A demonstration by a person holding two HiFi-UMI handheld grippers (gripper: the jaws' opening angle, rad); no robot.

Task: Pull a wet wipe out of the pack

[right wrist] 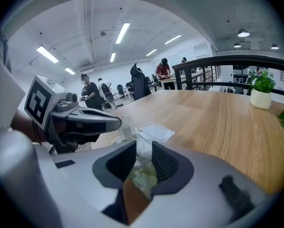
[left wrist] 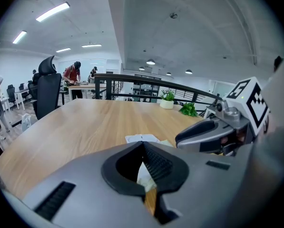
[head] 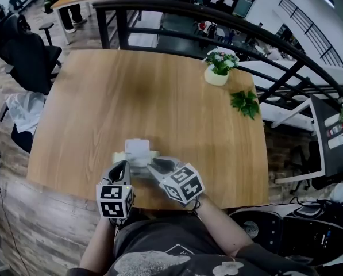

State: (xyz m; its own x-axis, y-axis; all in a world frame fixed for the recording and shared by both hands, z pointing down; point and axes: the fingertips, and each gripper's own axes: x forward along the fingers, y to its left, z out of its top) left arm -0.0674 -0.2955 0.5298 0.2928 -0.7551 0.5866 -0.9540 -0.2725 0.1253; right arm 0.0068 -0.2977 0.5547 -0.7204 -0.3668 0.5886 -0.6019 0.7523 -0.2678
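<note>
The wet wipe pack [head: 138,153] lies near the table's front edge with its white lid [right wrist: 156,132] flipped open. My left gripper [head: 124,167] sits at the pack's left end, shut on the pack's edge [left wrist: 145,179]. From the right, my right gripper [head: 154,165] reaches over the opening. In the right gripper view its jaws [right wrist: 142,145] stand a little apart, with a tuft of white wipe [right wrist: 142,152] rising between them and the greenish pack [right wrist: 144,178] below. I cannot see the pads pressing on the wipe.
A white pot with a flowering plant [head: 218,68] and a loose green sprig [head: 246,103] sit at the table's far right. A black railing [head: 188,13] runs behind the table. Office chairs [head: 27,56] stand to the left.
</note>
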